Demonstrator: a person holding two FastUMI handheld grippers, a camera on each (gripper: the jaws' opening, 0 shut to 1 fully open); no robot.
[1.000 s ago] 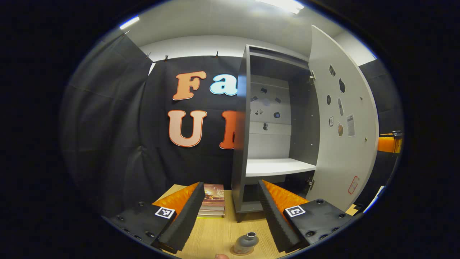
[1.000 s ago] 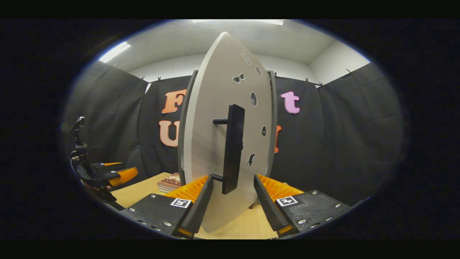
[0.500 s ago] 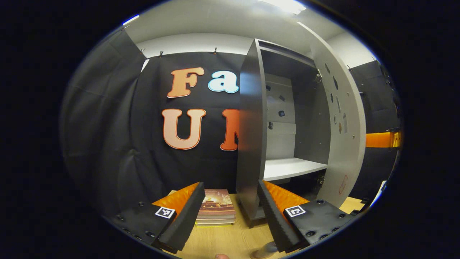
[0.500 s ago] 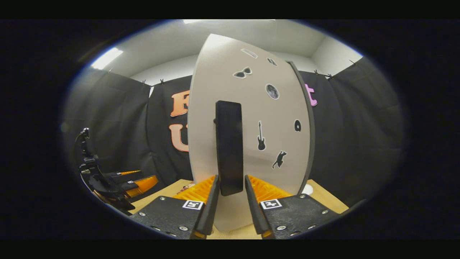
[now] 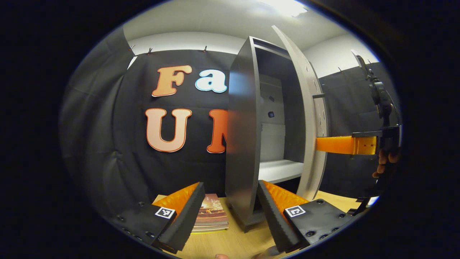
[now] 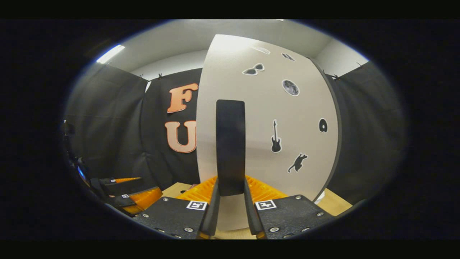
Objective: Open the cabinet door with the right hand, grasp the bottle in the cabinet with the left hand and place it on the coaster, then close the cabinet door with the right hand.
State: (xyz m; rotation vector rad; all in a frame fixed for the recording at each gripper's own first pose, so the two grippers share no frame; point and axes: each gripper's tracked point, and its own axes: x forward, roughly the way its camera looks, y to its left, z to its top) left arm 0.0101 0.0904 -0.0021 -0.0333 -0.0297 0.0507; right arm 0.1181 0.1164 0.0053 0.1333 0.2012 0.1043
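Cabinet door (image 6: pixel 273 136) stands straight ahead of the right gripper (image 6: pixel 230 205), partly ajar, its pale face dotted with small dark stickers. That gripper's fingers (image 6: pixel 214 212) pinch the lower end of the door's black vertical handle (image 6: pixel 230 144). The left gripper (image 5: pixel 230 219) hovers low over the wooden desk (image 5: pixel 222 241) with its fingers spread wide and nothing between them. Beyond its fingertips rises the grey cabinet (image 5: pixel 244 144), a white shelf (image 5: pixel 278 169) visible inside. A stack of books (image 5: pixel 212 216) lies just past the left-hand finger. A dim shape at the bottom edge may be the bottle (image 5: pixel 267 253).
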